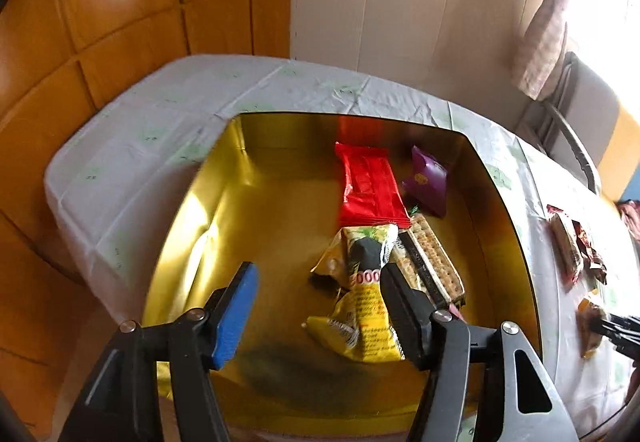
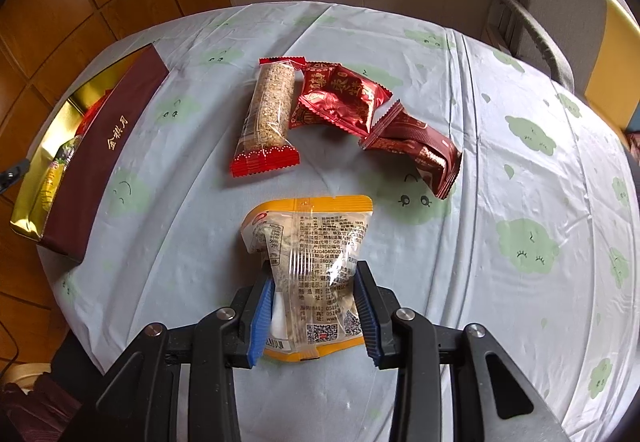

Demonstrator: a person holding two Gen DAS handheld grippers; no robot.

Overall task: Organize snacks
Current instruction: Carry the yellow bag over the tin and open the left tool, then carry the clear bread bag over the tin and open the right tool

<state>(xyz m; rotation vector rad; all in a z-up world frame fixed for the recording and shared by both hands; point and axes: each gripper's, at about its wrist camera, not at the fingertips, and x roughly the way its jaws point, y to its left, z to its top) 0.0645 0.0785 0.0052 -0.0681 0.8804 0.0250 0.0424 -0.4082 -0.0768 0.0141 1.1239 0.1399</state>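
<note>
Left wrist view: left gripper (image 1: 316, 306) hangs over the gold-lined box (image 1: 224, 210), jaws apart, nothing pinched between them. Yellow snack packet (image 1: 360, 306) lies on the box floor at about 5 o'clock of box centre, right beside the dark right finger (image 1: 404, 318); cannot tell if they touch. Cracker pack (image 1: 432, 266) lies just right of it, partly under the finger. Red packet (image 1: 370, 186) sits toward 12 o'clock, purple packet (image 1: 426, 182) at its 3 o'clock, close by. Box stands on a table with a pale cloud-print cloth (image 1: 160, 138). More snacks on the cloth at 3 o'clock, blurred.

Right wrist view: right gripper (image 2: 314, 310) clamped on the orange-edged clear packet (image 2: 308, 254), blue pads (image 2: 260, 318) pressing both sides of its lower half. At 12 o'clock on the cloth: sesame bar (image 2: 268, 114), dark red foil packet (image 2: 344, 98) touching its right edge, brown-red packet (image 2: 420, 146) further right. Maroon box wall with gold lettering (image 2: 108, 150) at 9 o'clock.
</note>
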